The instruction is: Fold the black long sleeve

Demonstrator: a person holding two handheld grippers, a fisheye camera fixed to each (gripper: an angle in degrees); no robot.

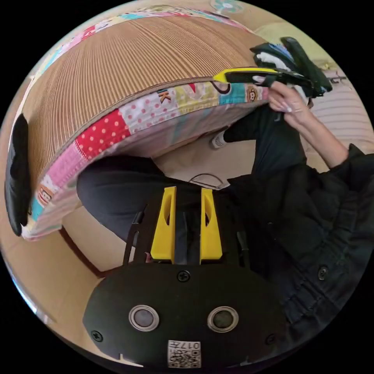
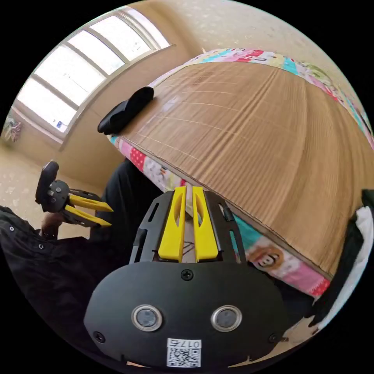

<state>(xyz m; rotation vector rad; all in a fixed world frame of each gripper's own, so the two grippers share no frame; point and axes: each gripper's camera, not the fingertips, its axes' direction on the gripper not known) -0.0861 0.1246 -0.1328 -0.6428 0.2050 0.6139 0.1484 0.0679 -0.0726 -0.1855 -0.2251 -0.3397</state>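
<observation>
**Left gripper view.** The left gripper [image 1: 187, 191] points at the side of a bed [image 1: 117, 128] that has a patchwork cover. Its yellow jaws stand parted, and only dark cloth shows behind the gap; nothing is pinched between them. A ribbed woven mat [image 1: 128, 66] lies on top of the bed. At the mat's far end rests a black garment [image 1: 17, 175], rolled or folded into a compact bundle. It touches neither gripper, and whether it is the long sleeve cannot be told. At the other end of the bed a hand [image 1: 288, 103] holds the right gripper [image 1: 218, 76], whose tips reach the bed's edge. Behind that gripper lies a pile [image 1: 272, 58] of black and white cloth. The person's black jacket [image 1: 311, 218] takes up the near right.

**Right gripper view.** The right gripper [image 2: 188, 189] is aimed at the bed's edge. Its jaws are drawn close together with only a thin slit between them, and they grasp nothing. The mat [image 2: 253, 136] spreads across the bed [image 2: 272, 257]. The black garment [image 2: 126, 105] sits on the mat's corner nearest the window [image 2: 78, 66]. The left gripper [image 2: 110, 218] hangs beside the bed, well apart from the garment, with its jaws splayed in a V and nothing between them. The pile [image 2: 360, 233] lies at the mat's opposite end, against the picture's rim.
</observation>
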